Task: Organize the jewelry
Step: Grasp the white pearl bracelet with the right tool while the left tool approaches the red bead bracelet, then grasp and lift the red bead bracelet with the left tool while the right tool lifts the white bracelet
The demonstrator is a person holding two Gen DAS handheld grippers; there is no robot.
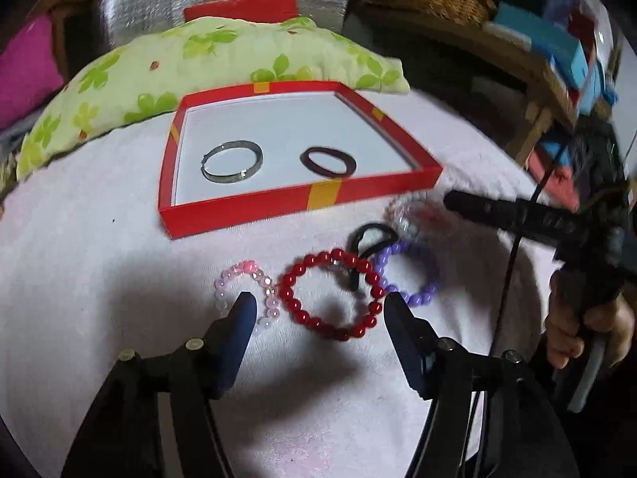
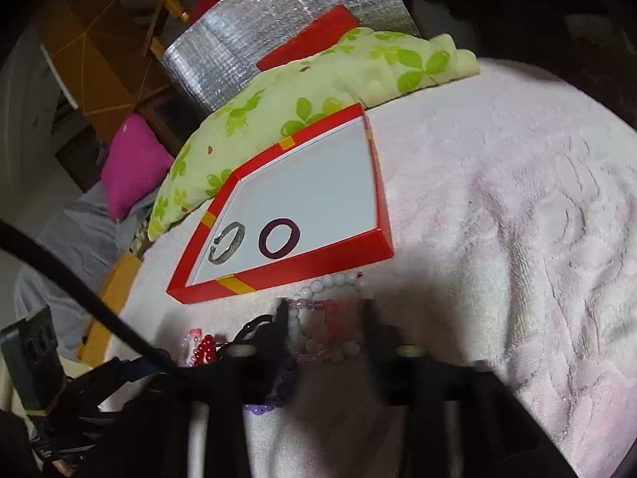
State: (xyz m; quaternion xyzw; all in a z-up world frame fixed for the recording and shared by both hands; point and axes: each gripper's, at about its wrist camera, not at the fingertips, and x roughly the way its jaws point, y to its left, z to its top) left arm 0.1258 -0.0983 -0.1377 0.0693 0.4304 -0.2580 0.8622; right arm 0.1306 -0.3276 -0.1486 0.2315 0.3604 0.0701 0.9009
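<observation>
Only left view shows red bracelet (image 1: 333, 294) whole, purple bracelet (image 1: 410, 275)

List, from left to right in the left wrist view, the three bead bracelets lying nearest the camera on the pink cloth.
pale pink bead bracelet → red bead bracelet → purple bead bracelet

A: Any writing to read on the red box (image 1: 243, 209)?

B: None. Its rim carries plain yellow bands (image 1: 323, 194), with no letters or numbers on them.

A: And the stacked boxes (image 1: 557, 46) at the far right of the left wrist view?

B: Too blurred to read. No label, brand or number is legible in either view.
</observation>
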